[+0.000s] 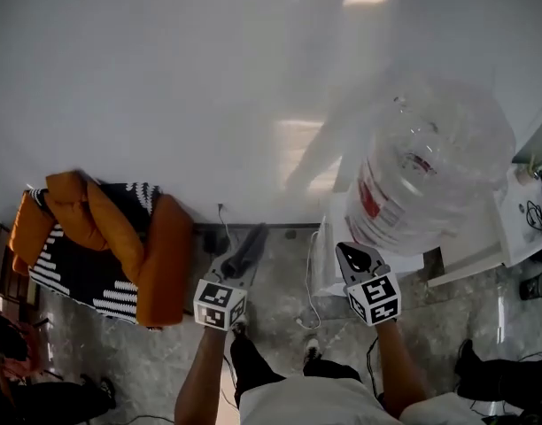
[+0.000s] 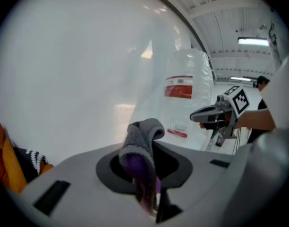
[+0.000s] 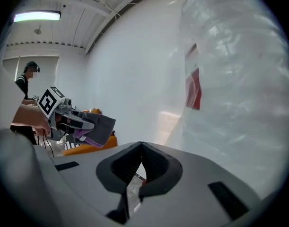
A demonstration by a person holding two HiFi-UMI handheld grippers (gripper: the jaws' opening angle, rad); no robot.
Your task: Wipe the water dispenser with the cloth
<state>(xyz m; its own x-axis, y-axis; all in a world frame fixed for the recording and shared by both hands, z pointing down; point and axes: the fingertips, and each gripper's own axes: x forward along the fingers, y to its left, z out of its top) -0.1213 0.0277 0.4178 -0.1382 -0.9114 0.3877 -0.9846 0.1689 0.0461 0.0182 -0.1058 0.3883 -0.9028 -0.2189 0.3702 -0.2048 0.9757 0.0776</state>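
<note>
The water dispenser [image 1: 470, 248] is a white cabinet against the wall at the right, topped by a large clear bottle [image 1: 423, 173] with a red label. My left gripper [image 1: 238, 264] is shut on a folded grey and purple cloth [image 1: 251, 243], held to the left of the dispenser and apart from it. In the left gripper view the cloth [image 2: 140, 157] sticks up between the jaws, with the bottle [image 2: 188, 86] beyond. My right gripper [image 1: 354, 260] is shut and holds nothing, hovering in front of the bottle's lower part. The right gripper view has the bottle [image 3: 229, 79] close at the right.
A chair [image 1: 101, 268] draped with an orange jacket [image 1: 120, 228] stands by the wall at the left. White cables [image 1: 312, 312] lie on the floor near the dispenser. A white surface [image 1: 535, 209] with small items is at the far right. A person [image 3: 24, 82] stands far behind.
</note>
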